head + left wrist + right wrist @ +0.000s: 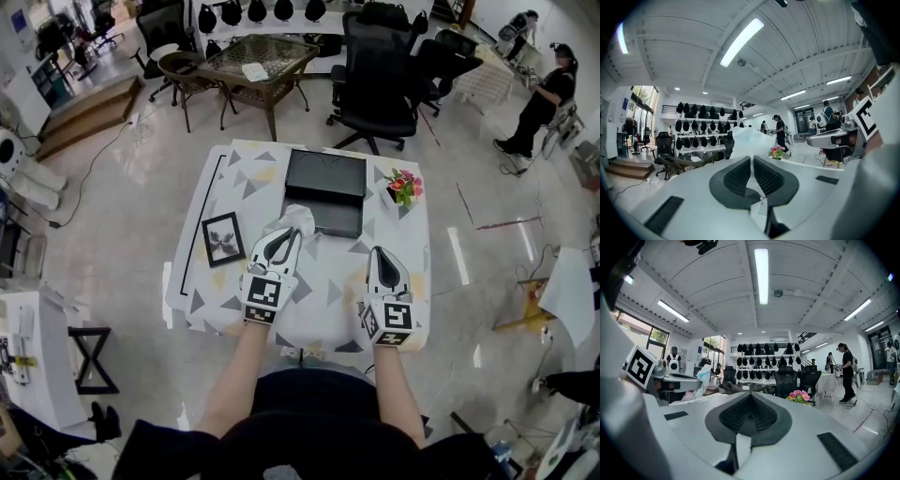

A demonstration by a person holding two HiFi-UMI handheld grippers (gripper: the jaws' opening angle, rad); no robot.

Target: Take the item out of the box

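An open black box (323,192) lies at the far middle of the patterned table (225,169). My left gripper (287,234) is raised just in front of the box and is shut on a white, translucent plastic-wrapped item (298,219). In the left gripper view the thin wrap (749,140) rises from between the closed pads of that gripper (752,160). My right gripper (380,253) hovers over the table's near right and is shut with nothing between its jaws. The right gripper view shows its own pads together (751,398) and the wrapped item (704,373) far to the left.
A small black picture frame (223,237) lies left of the box, and a pot of pink flowers (403,187) stands to its right. Black office chairs (380,75) and a wicker table (258,61) stand beyond. A person (544,98) is at the far right.
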